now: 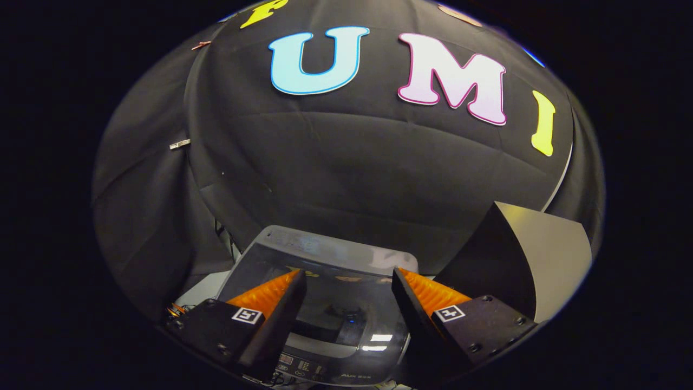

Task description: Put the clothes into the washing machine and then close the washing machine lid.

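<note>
Gripper above the washer, lid down, nothing held.

The gripper hangs with its fingers spread wide and empty, and the washer sits just beyond and below them. Its dark glass lid looks shut, with the control panel at the near edge. I can't spot any clothes from here. To the right a tall dark box stands close; any move should keep wide of it.
</note>
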### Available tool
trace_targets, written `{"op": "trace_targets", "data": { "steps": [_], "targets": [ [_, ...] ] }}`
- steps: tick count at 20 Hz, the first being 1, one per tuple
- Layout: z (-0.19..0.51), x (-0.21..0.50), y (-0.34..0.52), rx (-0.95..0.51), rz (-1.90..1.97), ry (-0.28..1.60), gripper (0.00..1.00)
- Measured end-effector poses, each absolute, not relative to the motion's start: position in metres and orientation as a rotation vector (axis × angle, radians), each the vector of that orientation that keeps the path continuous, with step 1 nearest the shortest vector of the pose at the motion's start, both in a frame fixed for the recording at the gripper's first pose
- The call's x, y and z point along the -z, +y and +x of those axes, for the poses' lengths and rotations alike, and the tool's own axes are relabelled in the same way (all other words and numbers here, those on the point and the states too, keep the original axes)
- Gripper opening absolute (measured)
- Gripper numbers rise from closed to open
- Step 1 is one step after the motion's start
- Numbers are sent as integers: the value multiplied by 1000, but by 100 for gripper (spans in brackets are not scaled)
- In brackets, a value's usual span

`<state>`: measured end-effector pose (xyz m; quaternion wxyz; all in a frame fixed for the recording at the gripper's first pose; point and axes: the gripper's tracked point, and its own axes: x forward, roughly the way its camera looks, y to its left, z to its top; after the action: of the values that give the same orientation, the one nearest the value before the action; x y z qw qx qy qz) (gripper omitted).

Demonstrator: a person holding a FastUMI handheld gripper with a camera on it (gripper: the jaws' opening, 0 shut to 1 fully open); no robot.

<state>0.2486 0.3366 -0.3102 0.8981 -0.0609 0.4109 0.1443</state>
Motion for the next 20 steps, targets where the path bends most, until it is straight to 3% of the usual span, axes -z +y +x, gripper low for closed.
{"op": "trace_targets", "data": {
  "steps": [8,20],
  "targets": [
    [242,251,349,-385,-10,694,99],
    [190,78,287,-414,64,299,99]
  ]
}}
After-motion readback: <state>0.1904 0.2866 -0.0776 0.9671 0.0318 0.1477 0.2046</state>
